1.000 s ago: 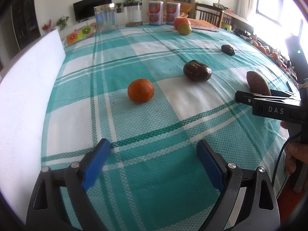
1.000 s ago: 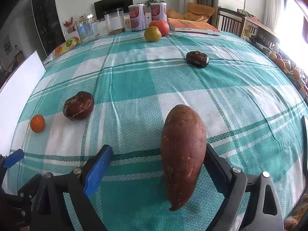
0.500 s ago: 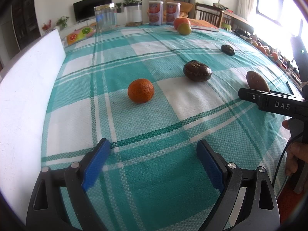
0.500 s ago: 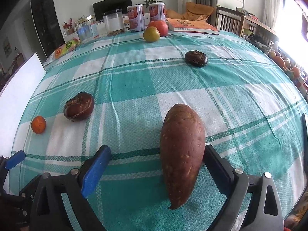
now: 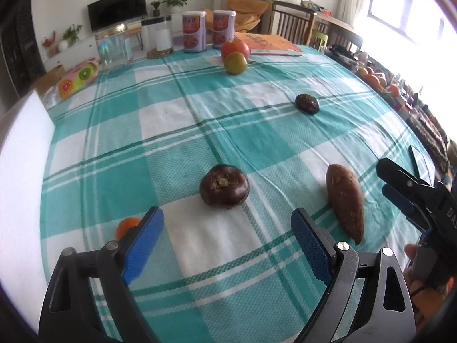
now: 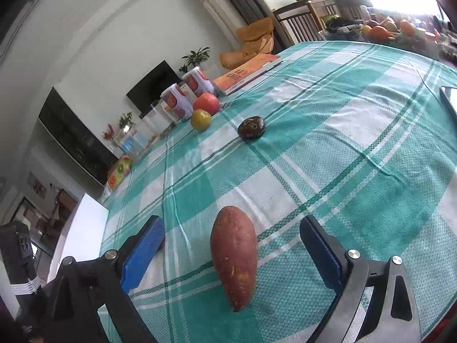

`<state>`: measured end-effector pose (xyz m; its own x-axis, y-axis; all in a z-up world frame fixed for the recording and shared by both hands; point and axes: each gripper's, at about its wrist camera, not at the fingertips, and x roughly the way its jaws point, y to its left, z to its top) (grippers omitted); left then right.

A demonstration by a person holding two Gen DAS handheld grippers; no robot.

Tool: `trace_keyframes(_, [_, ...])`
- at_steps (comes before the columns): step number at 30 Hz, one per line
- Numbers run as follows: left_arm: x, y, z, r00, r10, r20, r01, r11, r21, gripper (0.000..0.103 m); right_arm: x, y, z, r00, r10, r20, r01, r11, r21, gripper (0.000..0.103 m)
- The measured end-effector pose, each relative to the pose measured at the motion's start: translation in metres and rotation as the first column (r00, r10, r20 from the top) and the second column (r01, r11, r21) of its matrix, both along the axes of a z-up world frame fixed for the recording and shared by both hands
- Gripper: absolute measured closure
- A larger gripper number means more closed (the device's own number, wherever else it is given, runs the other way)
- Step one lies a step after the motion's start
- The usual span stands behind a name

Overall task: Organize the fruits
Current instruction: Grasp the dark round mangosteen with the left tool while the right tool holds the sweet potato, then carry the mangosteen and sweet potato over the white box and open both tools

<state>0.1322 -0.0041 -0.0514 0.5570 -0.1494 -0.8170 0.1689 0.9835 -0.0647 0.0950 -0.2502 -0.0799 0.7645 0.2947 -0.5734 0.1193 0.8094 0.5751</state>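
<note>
The right claw (image 6: pixel 231 245) is spread around the sweet potato (image 6: pixel 234 253), which lies on the worktop (image 6: pixel 357 143) between its pads, touching neither. "DA" shows on its body. The left claw (image 5: pixel 227 235) is spread, a dark round fruit (image 5: pixel 224 189) just ahead.

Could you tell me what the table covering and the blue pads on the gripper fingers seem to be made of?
The table covering looks like woven cotton-type cloth, matte: a waffle-like weave and soft wrinkles show. The blue pads on the left gripper look like rubber or soft plastic, matte, with a fine grid texture; which one cannot be told.
</note>
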Motion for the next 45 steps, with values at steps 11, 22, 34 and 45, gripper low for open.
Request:
trace_keyframes(11, [0.027, -0.01, -0.032, 0.998, 0.002, -0.069, 0.002, 0.999, 0.05, 0.054, 0.019, 0.059, -0.003, 0.976, 0.185, -0.115, -0.208, 0.948, -0.241, 0.036])
trace_keyframes(22, [-0.058, 0.027, 0.024, 0.997, -0.066, -0.035, 0.057, 0.975, -0.214, 0.055, 0.01, 0.022, -0.017, 0.97, 0.214, -0.113, -0.202, 0.973, 0.108, 0.062])
trace_keyframes(34, [-0.158, 0.209, 0.11, 0.965, 0.248, 0.084, -0.213, 0.931, -0.297, 0.055, -0.003, 0.196, 0.072, 0.786, 0.617, 0.045, -0.592, 0.729, 0.343, 0.062])
trace_keyframes(45, [-0.2, 0.358, 0.053, 0.747, 0.665, 0.016, -0.659, 0.743, -0.115, 0.054, -0.048, 0.46, 0.063, 0.417, 0.904, -0.089, -0.886, 0.427, 0.179, 0.062])
